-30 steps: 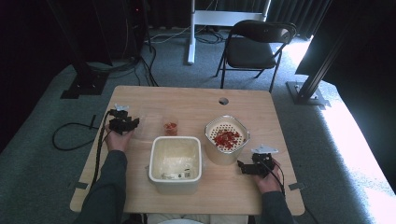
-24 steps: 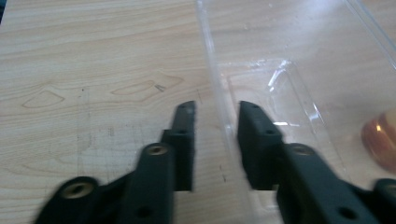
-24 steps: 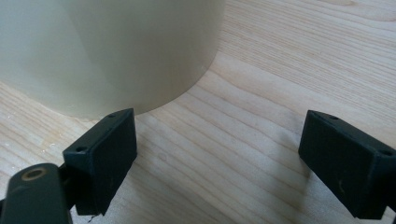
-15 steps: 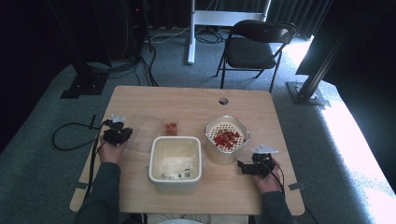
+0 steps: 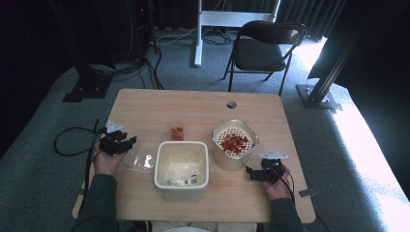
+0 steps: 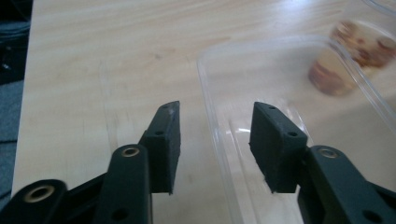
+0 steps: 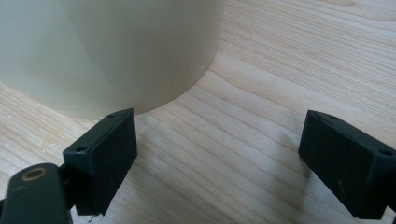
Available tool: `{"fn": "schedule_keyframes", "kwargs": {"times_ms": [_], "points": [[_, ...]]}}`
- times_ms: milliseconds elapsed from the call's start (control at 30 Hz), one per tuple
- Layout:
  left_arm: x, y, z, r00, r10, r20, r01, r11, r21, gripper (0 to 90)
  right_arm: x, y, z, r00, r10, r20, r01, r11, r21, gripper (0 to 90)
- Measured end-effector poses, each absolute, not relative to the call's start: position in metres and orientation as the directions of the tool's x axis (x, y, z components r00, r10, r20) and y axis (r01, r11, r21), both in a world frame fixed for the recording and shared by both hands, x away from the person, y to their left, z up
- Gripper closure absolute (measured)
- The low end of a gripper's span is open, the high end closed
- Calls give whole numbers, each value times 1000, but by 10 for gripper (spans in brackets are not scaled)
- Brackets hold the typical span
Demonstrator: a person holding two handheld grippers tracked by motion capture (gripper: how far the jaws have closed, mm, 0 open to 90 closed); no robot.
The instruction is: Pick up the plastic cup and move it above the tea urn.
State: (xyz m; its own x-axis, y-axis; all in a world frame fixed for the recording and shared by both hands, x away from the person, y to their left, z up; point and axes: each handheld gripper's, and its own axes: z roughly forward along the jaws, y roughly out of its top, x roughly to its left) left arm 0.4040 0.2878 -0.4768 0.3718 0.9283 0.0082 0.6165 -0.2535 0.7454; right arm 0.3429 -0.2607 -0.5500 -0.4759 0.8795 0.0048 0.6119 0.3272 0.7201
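The table (image 5: 203,111) is looked down on from above the person's side in the high view, facing forward, far enough that the floor and a chair (image 5: 266,46) beyond are taken in. The left gripper view is set close along its jaws, low over the wood, toward a clear lid (image 6: 280,93). The right gripper view is held nearer still, facing the cream bowl (image 7: 112,46). Lid (image 5: 140,159) and bowl (image 5: 232,162) are shared with the high view.
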Motion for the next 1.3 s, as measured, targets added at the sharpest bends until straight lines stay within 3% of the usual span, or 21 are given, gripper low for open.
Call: {"fn": "schedule_keyframes", "kwargs": {"times_ms": [200,300,333,567,833,967,1167,1300], "points": [[439,283,-481,383,924,20,651,-285,704,539,343,-261,-550,-476,879,5,612,327,720,110],[445,281,-484,392,920,17,665,-296,685,620,343,-261,-550,-476,879,5,612,327,720,110],[444,281,-485,392,920,22,669,-302,679,718,343,-261,-550,-476,879,5,612,327,720,110],[439,281,-482,418,908,26,676,-331,658,825,343,-261,-550,-476,879,5,612,327,720,110],[440,276,-485,459,887,35,688,-381,618,681,343,-261,-550,-476,879,5,612,327,720,110],[438,278,-487,465,884,51,712,-408,572,694,343,-261,-550,-476,879,5,612,327,720,110],[426,292,-477,442,897,8,698,-350,625,678,343,-261,-550,-476,879,5,612,327,720,110],[423,298,-482,448,894,8,707,-360,609,681,343,-261,-550,-476,879,5,612,327,720,110]]}}
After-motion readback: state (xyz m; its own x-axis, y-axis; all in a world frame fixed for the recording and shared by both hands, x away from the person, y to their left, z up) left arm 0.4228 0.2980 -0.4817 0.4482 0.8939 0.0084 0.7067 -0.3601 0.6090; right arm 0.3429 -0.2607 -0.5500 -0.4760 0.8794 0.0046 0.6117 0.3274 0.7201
